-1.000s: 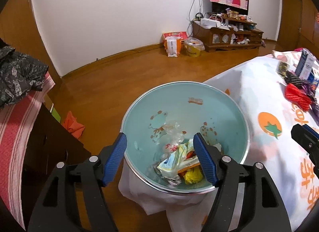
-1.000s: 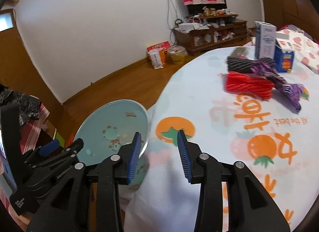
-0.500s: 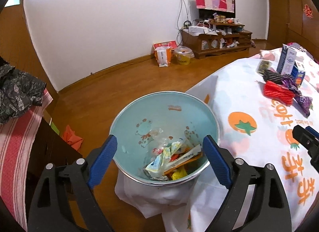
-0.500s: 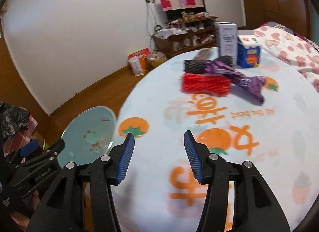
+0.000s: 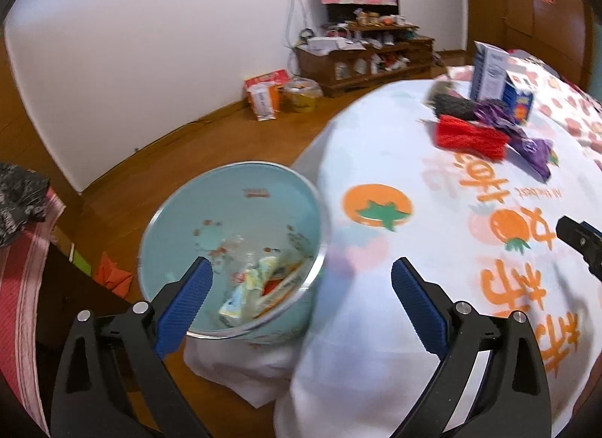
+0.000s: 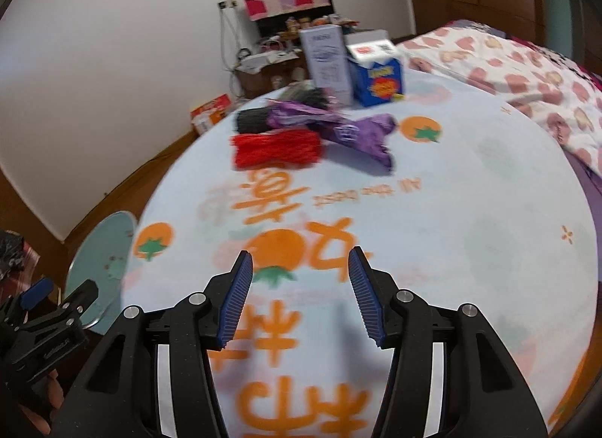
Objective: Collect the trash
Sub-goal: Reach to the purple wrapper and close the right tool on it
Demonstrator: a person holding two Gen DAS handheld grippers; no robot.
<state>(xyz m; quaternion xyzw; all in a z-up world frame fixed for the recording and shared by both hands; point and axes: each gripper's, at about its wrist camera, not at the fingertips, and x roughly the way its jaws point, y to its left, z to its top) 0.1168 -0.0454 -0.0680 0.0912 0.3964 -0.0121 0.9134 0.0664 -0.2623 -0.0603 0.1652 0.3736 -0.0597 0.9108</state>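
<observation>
A pale blue trash bin (image 5: 240,193) stands on the floor at the table's left edge, with several wrappers (image 5: 259,291) in its bottom; its rim also shows in the right wrist view (image 6: 101,257). My left gripper (image 5: 301,287) is open and empty above the bin's right rim. My right gripper (image 6: 299,287) is open and empty over the printed tablecloth (image 6: 451,212). On the table's far side lie a red mesh bundle (image 6: 276,148), a black mesh bundle (image 6: 252,120) and a purple wrapper (image 6: 353,129).
A tall white box (image 6: 327,61) and a blue carton (image 6: 378,76) stand behind the wrappers. A floral blanket (image 6: 526,76) lies at the right. A wooden cabinet (image 5: 361,61) and bags (image 5: 263,95) sit by the far wall. A striped cloth (image 5: 19,268) is at the left.
Both grippers have swung right, from the bin toward the table. The left gripper has opened wider and the right one has also opened more. The bin has slid left in both views.
</observation>
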